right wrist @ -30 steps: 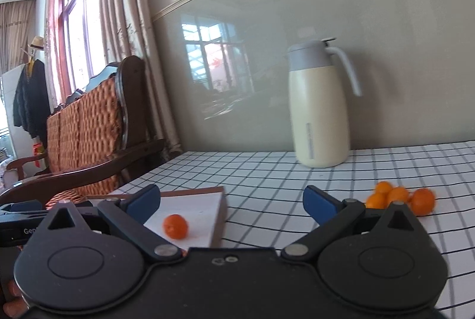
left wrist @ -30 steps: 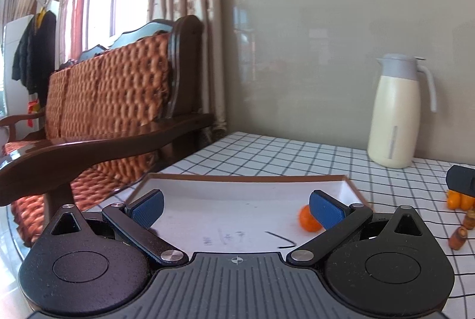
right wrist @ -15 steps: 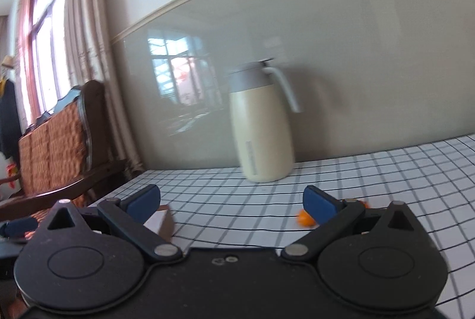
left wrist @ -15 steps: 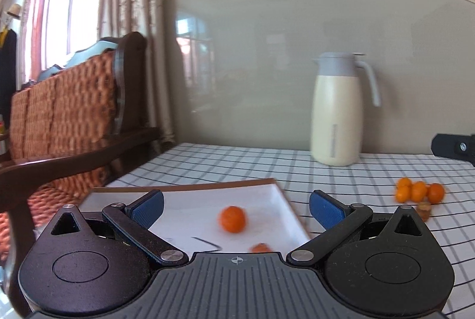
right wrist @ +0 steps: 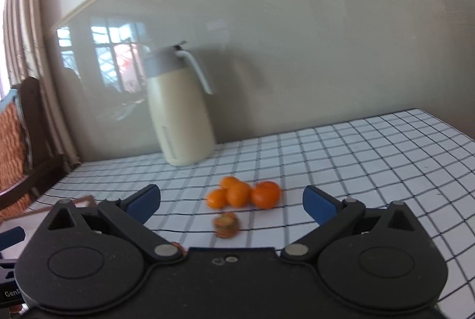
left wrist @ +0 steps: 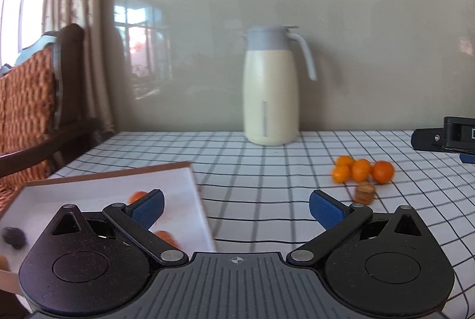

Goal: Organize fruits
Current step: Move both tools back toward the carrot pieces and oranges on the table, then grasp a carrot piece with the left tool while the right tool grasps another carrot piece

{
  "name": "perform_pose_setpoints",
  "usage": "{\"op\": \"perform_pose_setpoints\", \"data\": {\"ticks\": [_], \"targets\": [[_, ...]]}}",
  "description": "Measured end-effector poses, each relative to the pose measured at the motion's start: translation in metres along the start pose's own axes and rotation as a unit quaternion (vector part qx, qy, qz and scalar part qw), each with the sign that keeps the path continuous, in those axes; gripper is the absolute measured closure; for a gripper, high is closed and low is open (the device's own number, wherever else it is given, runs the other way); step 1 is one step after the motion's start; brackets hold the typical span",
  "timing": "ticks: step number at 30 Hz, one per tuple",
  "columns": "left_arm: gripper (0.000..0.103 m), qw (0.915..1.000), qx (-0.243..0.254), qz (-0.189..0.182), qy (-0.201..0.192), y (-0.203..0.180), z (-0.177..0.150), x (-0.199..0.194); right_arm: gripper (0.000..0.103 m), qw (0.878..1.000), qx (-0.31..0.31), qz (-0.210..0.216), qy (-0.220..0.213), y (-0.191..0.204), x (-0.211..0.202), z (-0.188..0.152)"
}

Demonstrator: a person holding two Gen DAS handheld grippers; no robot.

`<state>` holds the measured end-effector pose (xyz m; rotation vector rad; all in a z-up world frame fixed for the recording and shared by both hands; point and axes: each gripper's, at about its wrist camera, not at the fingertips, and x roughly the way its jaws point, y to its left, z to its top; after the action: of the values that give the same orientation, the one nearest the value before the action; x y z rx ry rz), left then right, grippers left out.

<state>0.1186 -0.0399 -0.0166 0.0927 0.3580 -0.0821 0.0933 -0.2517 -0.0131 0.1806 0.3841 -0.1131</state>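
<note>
A cluster of small oranges (left wrist: 362, 170) lies on the checked tablecloth, with a small brown fruit (left wrist: 365, 192) just in front of it. The cluster also shows in the right wrist view (right wrist: 243, 195), with the brown fruit (right wrist: 226, 225) nearer to me. A white tray (left wrist: 178, 185) with a brown rim sits at the left and holds two oranges (left wrist: 137, 195) and a dark fruit (left wrist: 14, 236). My left gripper (left wrist: 236, 209) is open and empty, over the tray's right edge. My right gripper (right wrist: 231, 201) is open and empty, facing the orange cluster.
A cream thermos jug (left wrist: 270, 90) stands at the back by the wall; it also shows in the right wrist view (right wrist: 181, 114). A wooden chair with orange cushion (left wrist: 26, 111) stands left of the table. The right gripper's body (left wrist: 445, 137) shows at the right edge.
Both grippers have swung to the right, away from the tray and toward the orange cluster. Both stayed open and empty.
</note>
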Motion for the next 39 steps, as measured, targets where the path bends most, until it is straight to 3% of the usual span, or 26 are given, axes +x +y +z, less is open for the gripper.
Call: {"op": "perform_pose_setpoints", "data": {"ticks": [13, 15, 22, 24, 26, 28, 34, 39], "targets": [[0.002, 0.9981, 0.022, -0.044, 0.038, -0.061, -0.009, 0.033, 0.037, 0.999, -0.009, 0.010, 0.037, -0.023, 0.013, -0.007], [0.011, 0.9975, 0.023, -0.046, 0.048, -0.066, -0.010, 0.038, 0.041, 0.999, -0.017, 0.016, 0.044, -0.022, 0.016, -0.008], [0.021, 0.9958, 0.020, -0.056, 0.069, -0.079, -0.015, 0.050, 0.055, 0.997, -0.032, 0.029, 0.064, -0.023, 0.025, -0.012], [0.028, 0.9952, 0.017, -0.059, 0.076, -0.081, -0.016, 0.053, 0.055, 0.997, -0.031, 0.030, 0.067, -0.023, 0.028, -0.013], [0.042, 0.9941, 0.018, -0.061, 0.088, -0.084, -0.017, 0.057, 0.055, 0.997, -0.028, 0.031, 0.069, -0.024, 0.030, -0.013], [0.050, 0.9931, 0.016, -0.064, 0.097, -0.085, -0.018, 0.061, 0.055, 0.997, -0.028, 0.031, 0.069, -0.023, 0.031, -0.014], [0.065, 0.9913, 0.010, -0.078, 0.106, -0.087, -0.019, 0.067, 0.055, 0.996, -0.025, 0.035, 0.075, -0.022, 0.038, -0.014], [0.070, 0.9908, 0.011, -0.082, 0.107, -0.088, -0.020, 0.071, 0.055, 0.996, -0.025, 0.037, 0.077, -0.018, 0.044, -0.014]]}}
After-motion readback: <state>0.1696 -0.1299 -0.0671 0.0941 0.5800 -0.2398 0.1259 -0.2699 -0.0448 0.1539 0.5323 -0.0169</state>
